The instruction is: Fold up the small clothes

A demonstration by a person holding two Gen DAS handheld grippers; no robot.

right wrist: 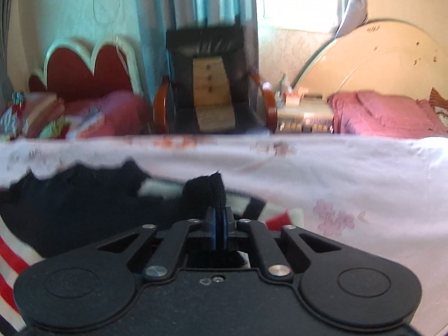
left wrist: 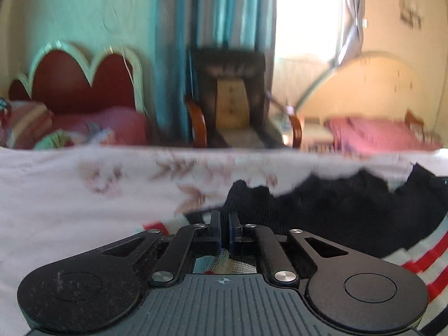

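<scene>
Across the near part of the bed [left wrist: 56,196], on its white flowered sheet, a black garment [left wrist: 336,210] lies spread over a cloth striped in red, white and black [left wrist: 414,257]. From the left wrist view, the left tool [left wrist: 224,221] has its jaws closed together with the garment's near left corner bunched just ahead of the tips; whether the pads pinch the fabric cannot be told there, as the cloth is dark and blurred. From the right wrist view, the right tool [right wrist: 219,218] is clenched on the garment [right wrist: 84,201], a fold of black fabric standing up as a small peak between its blue pads and rising above the tips. The rest of the garment trails off toward the left edge of that view, its far hem ragged against the sheet [right wrist: 336,168]. Beyond the far edge of the bed stand a dark armchair [left wrist: 229,98] with wooden arms, teal curtains [left wrist: 224,8] and a bright window [left wrist: 308,14]; a red scalloped headboard [left wrist: 78,78] is at the left and a cream one [left wrist: 378,84] at the right. No writing or brand can be read; a small round crosshair mark [left wrist: 223,280] sits on the left tool's ribbed body.
</scene>
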